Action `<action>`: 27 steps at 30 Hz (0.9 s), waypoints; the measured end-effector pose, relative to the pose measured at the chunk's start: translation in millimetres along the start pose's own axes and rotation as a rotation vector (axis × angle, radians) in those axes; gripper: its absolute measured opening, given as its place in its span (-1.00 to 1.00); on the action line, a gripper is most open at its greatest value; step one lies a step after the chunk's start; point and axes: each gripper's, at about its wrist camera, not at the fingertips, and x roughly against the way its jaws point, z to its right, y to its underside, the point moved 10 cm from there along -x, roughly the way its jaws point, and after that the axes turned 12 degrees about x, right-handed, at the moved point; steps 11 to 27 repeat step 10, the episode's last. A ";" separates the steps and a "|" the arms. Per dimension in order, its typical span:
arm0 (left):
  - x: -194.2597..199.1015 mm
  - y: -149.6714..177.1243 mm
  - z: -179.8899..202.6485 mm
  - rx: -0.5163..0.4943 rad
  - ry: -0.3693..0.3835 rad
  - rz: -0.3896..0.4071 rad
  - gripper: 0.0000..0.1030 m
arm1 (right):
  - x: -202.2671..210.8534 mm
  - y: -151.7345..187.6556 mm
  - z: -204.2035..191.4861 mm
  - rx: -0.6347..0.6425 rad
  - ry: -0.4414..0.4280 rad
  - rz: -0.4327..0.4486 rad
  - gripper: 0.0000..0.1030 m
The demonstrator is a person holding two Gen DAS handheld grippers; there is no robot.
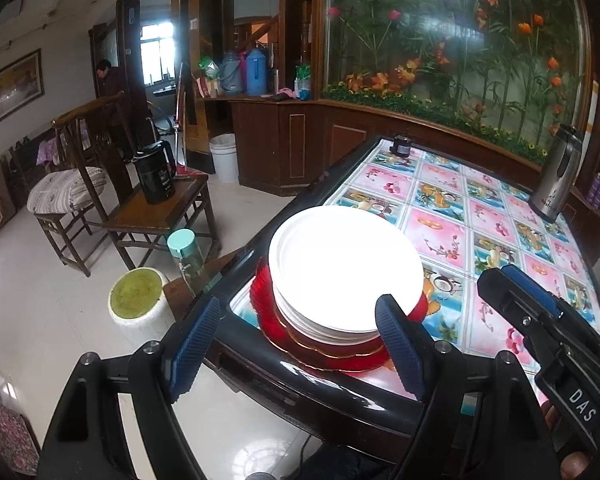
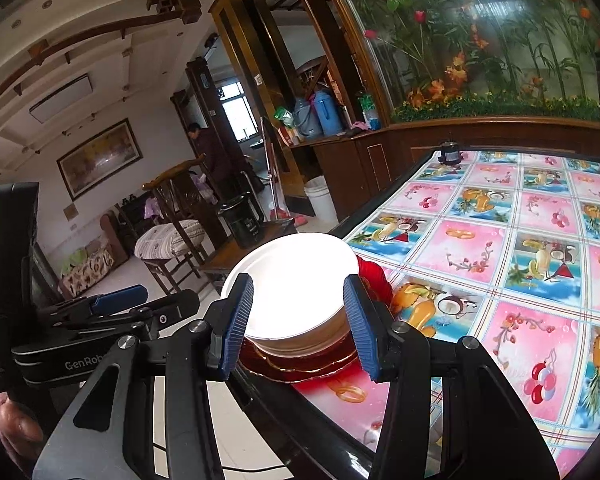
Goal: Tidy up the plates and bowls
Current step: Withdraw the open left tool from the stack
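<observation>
Left wrist view, from left to right: a wooden chair (image 1: 156, 216) stands on the floor with a black kettle (image 1: 155, 172) on its seat. Next to it, low down, is a bottle with a mint green lid (image 1: 186, 256). Then comes the left gripper (image 1: 296, 344), with its two blue fingers spread wide apart and holding nothing. Just past its tips is a stack of white plates (image 1: 346, 268) sitting on red plates (image 1: 324, 352), at the near corner of the table (image 1: 500, 216) with its bright picture cloth. The right gripper (image 1: 540, 312) pokes in at the right side. Far back on the right stands a silver kettle (image 1: 556, 176).

In the right wrist view, the right gripper's fingers are spread wide too, with nothing between them, close in front of the same stack.
</observation>
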 end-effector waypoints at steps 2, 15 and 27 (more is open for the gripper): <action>-0.2 0.4 1.0 -0.007 0.001 0.003 0.56 | -0.1 -0.8 -0.9 -0.004 0.002 -0.001 -0.08; 2.3 -2.7 1.4 -0.026 -0.009 0.047 0.56 | -5.6 0.3 0.3 -0.029 0.005 -0.017 -0.08; 2.3 -2.7 1.4 -0.026 -0.009 0.047 0.56 | -5.6 0.3 0.3 -0.029 0.005 -0.017 -0.08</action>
